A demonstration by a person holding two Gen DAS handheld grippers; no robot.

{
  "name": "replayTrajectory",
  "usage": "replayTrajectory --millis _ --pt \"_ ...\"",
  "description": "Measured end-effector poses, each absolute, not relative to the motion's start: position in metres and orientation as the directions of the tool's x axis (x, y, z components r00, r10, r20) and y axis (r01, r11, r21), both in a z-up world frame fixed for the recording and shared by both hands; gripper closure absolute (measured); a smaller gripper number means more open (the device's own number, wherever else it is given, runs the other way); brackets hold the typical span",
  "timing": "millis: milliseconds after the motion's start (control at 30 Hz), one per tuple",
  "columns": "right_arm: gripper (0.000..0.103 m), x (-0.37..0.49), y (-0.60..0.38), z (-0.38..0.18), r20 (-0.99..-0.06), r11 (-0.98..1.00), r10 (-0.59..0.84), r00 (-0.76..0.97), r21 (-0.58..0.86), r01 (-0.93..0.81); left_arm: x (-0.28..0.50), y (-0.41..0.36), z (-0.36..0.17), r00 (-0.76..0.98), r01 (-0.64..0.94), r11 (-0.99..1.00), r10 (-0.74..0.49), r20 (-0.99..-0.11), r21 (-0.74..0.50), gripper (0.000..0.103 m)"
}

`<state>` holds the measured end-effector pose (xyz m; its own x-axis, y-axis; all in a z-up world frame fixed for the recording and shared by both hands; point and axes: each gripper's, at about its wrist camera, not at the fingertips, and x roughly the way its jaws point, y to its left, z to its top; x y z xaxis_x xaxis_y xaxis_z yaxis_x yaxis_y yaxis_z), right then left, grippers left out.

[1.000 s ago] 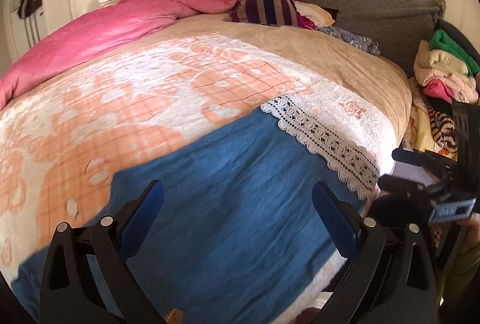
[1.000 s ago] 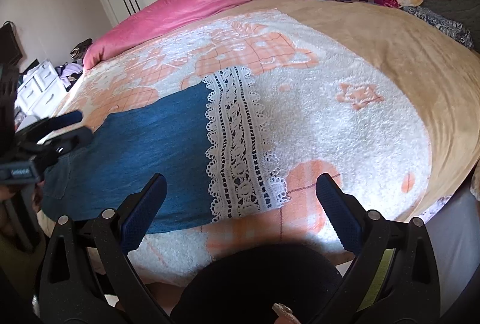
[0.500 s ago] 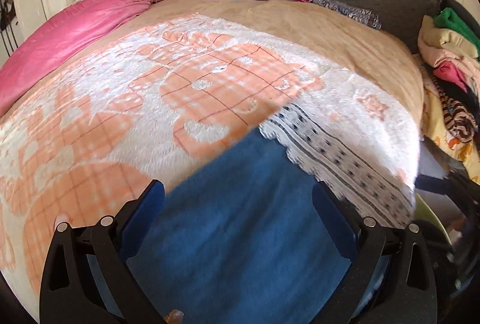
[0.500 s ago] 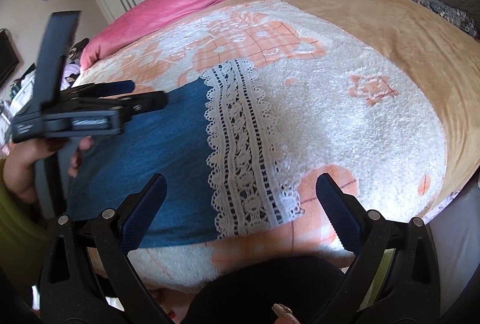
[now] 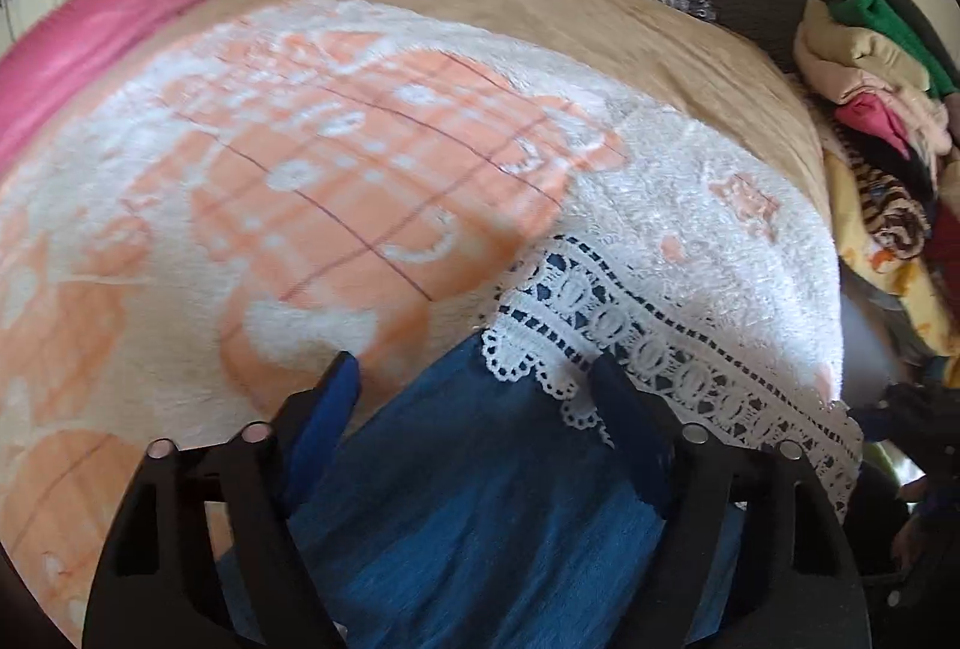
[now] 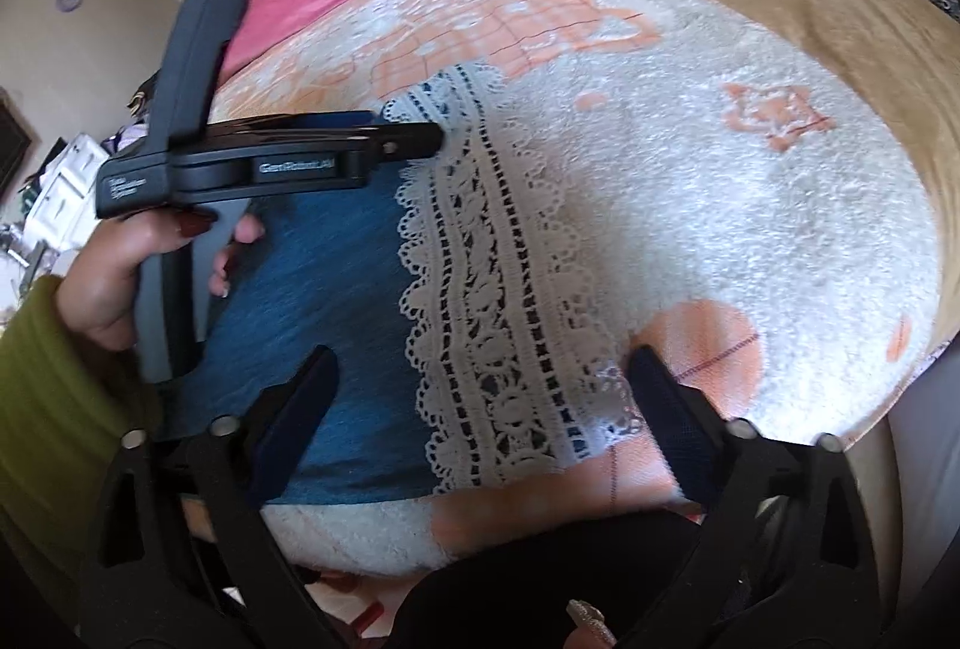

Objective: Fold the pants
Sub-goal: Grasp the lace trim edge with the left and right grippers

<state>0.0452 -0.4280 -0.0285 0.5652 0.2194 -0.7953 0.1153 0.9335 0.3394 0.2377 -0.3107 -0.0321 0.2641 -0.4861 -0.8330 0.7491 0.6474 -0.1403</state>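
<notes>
Blue denim pants [image 5: 480, 517] with a wide white lace hem [image 5: 672, 349] lie flat on the fluffy white and orange blanket [image 5: 336, 181] that covers the bed, near the edge where the person stands.

In the left wrist view the left gripper [image 5: 474, 379] points down at the far corner of the pants. Its jaws are closing, but they are still apart. The blue cloth and the end of the lace lie between the two fingers: the left finger [image 5: 324, 421] is over the blanket just beside the edge of the denim, and the right finger [image 5: 630, 427] is over the lace. The pads do not yet press on the cloth.

In the right wrist view the right gripper [image 6: 480, 379] is over the near corner of the pants. Its jaws are also closing and still stand wide. The lace hem [image 6: 492, 289] runs between the fingers, the left finger [image 6: 294, 409] is above the denim and the right finger [image 6: 672, 409] is above the blanket beside the lace. Nothing is clamped.

The same view shows the left hand [image 6: 114, 283] in a green sleeve [image 6: 42, 409] holding the other gripper over the far end of the hem
</notes>
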Motion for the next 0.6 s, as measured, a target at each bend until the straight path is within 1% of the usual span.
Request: replayTrajectory --millis 67,100,133,167,200,233,267,300,400,467,600 --pt "0.032 0.045 -0.426 -0.027 -0.795 0.938 0.209 0.569 0.327 0.112 0.240 -0.309 -0.035 0.245 0.744 0.644 -0.507 -0.826 -0.175 0.033" --pt "0.035 0.045 -0.425 -0.027 -0.794 0.939 0.209 0.570 0.326 0.109 0.240 -0.309 -0.036 0.233 0.742 0.642 -0.518 -0.823 -0.194 0.040" --pt "0.042 0.045 -0.425 -0.027 -0.792 0.939 0.211 0.573 0.328 0.108 0.241 -0.308 -0.036 0.221 0.742 0.635 -0.535 -0.816 -0.215 0.045" --pt "0.052 0.045 -0.425 -0.027 -0.787 0.936 0.220 0.577 0.337 0.102 0.240 -0.308 -0.035 0.216 0.744 0.629 -0.545 -0.810 -0.224 0.062" --pt "0.058 0.046 -0.425 -0.027 -0.778 0.931 0.238 0.581 0.353 0.091 0.239 -0.309 -0.034 0.208 0.750 0.617 -0.560 -0.802 -0.237 0.077" --pt "0.066 0.046 -0.424 -0.028 -0.768 0.924 0.262 0.584 0.375 0.078 0.236 -0.310 -0.032 0.213 0.755 0.613 -0.565 -0.797 -0.232 0.077" --pt "0.071 0.047 -0.424 -0.028 -0.756 0.915 0.289 0.588 0.398 0.063 0.232 -0.311 -0.031 0.228 0.761 0.614 -0.556 -0.799 -0.210 0.080" --pt "0.072 0.048 -0.424 -0.028 -0.745 0.906 0.314 0.589 0.420 0.048 0.229 -0.311 -0.030 0.237 0.765 0.613 -0.553 -0.799 -0.197 0.083" --pt "0.076 0.051 -0.424 -0.029 -0.710 0.875 0.378 0.594 0.483 0.020 0.229 -0.305 -0.026 0.241 0.753 0.619 -0.576 -0.781 -0.224 0.087" --pt "0.077 0.050 -0.422 -0.026 -0.679 0.860 0.413 0.607 0.510 -0.014 0.229 -0.297 -0.022 0.240 0.745 0.618 -0.597 -0.765 -0.250 0.088" --pt "0.077 0.043 -0.410 -0.011 -0.613 0.853 0.445 0.653 0.511 -0.101 0.226 -0.273 -0.005 0.253 0.729 0.614 -0.653 -0.714 -0.303 0.088"
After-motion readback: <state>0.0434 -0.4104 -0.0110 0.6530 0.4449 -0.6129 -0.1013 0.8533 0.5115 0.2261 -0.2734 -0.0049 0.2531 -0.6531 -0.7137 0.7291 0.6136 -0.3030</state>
